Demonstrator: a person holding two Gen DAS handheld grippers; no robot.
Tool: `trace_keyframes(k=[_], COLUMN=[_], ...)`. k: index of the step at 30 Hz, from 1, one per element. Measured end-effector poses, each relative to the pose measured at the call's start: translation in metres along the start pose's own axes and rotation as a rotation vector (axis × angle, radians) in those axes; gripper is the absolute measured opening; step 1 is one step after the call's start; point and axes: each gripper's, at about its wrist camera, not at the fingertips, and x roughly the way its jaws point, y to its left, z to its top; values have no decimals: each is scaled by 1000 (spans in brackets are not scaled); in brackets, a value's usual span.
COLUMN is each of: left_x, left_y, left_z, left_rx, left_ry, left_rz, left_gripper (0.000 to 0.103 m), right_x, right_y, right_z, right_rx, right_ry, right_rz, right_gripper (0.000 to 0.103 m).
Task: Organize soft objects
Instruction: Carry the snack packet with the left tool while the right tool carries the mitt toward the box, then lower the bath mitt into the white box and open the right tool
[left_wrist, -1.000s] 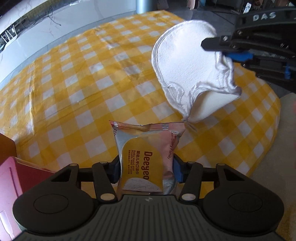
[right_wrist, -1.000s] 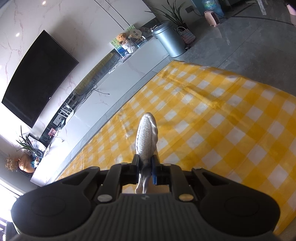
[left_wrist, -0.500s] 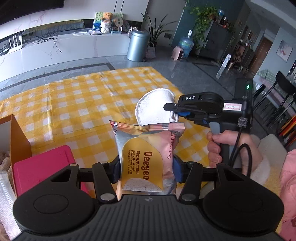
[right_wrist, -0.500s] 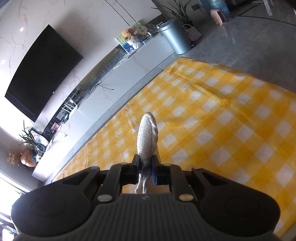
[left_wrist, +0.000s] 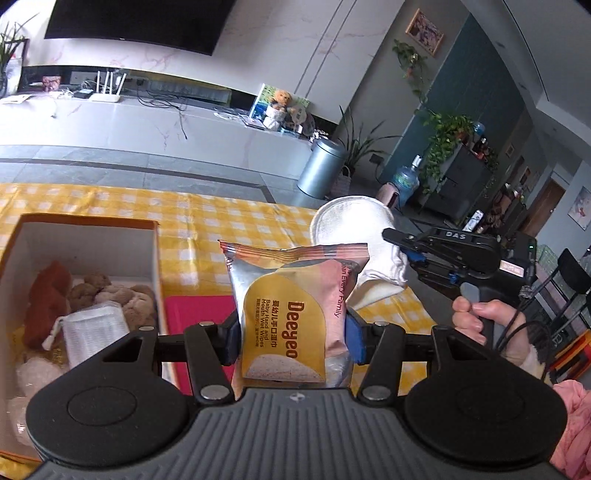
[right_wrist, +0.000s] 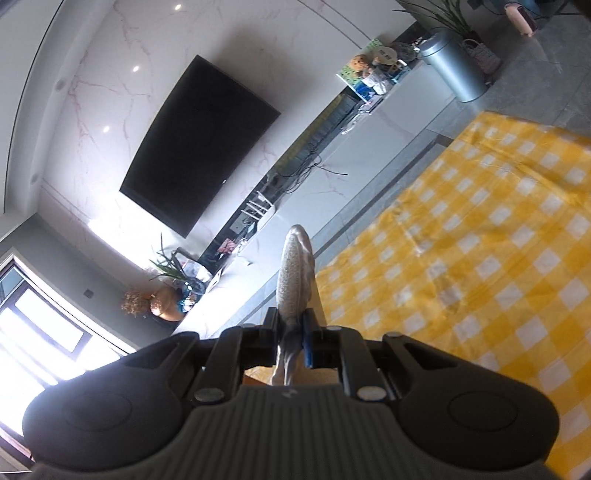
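Left wrist, Deegeo wipes pack, DAS tongs

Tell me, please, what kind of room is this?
Most likely a home living room: a large black wall-mounted television, a long white marble media console beneath it, and potted green houseplants.

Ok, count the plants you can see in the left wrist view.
4: a leafy plant at far left, a grassy plant behind the metal bin, a trailing vine on the wall, a bushy plant on the dark cabinet. More may be hidden.
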Motion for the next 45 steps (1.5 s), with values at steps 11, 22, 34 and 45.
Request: trace_keyframes(k=[11, 22, 34, 45], left_x=[-40, -55, -66, -67], left_y=[63, 107, 137, 142], left_z=[-12, -18, -24, -25], left_rx=[-96, -166, -225, -237], left_ry=[-112, -133, -137, -132], left_rz=[52, 51, 58, 53], left_gripper=[62, 62, 62, 62], right_x=[30, 139, 249, 288], right_y=[101, 171, 183, 175], right_z=[-47, -119, -174, -170], right_rx=[-166, -373, -645, -678], right_ry=[117, 367, 496, 539], right_rz=[177, 58, -294, -404], right_gripper=[12, 12, 12, 13])
